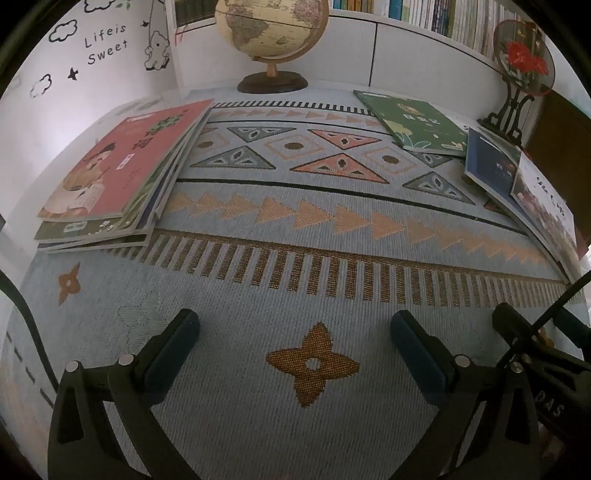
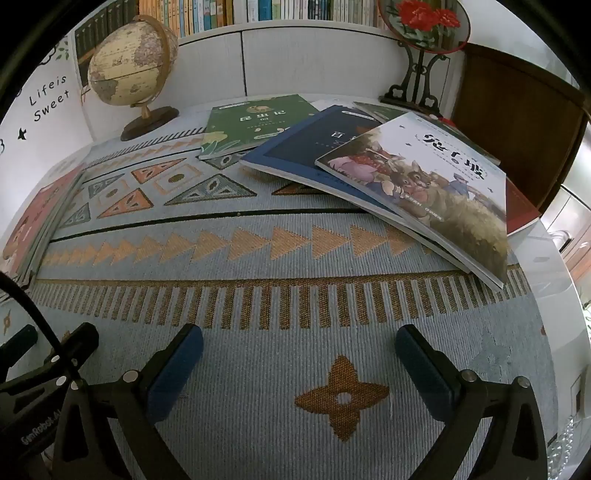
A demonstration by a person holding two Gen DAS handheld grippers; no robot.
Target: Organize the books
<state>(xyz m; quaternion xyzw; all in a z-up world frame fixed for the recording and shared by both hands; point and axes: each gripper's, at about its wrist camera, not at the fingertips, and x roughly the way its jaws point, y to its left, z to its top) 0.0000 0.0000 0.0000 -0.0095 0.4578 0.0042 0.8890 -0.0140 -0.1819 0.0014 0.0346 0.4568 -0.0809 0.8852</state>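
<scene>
A stack of books with a pink-covered book (image 1: 125,162) on top lies at the left of the patterned cloth; its edge shows in the right wrist view (image 2: 33,218). At the right, loose books overlap: a green book (image 1: 413,122) (image 2: 255,122), a dark blue book (image 1: 487,162) (image 2: 314,144) and a white picture book with animals (image 2: 424,181) (image 1: 543,206) on top. My left gripper (image 1: 295,332) is open and empty above the cloth. My right gripper (image 2: 299,347) is open and empty, short of the picture book.
A globe (image 1: 273,33) (image 2: 129,70) stands at the back. A round fan ornament with red flowers (image 1: 521,62) (image 2: 424,22) stands at the back right. A bookshelf (image 2: 258,11) runs behind. A wooden chair back (image 2: 517,122) is at the right. The table edge (image 2: 554,295) curves at the right.
</scene>
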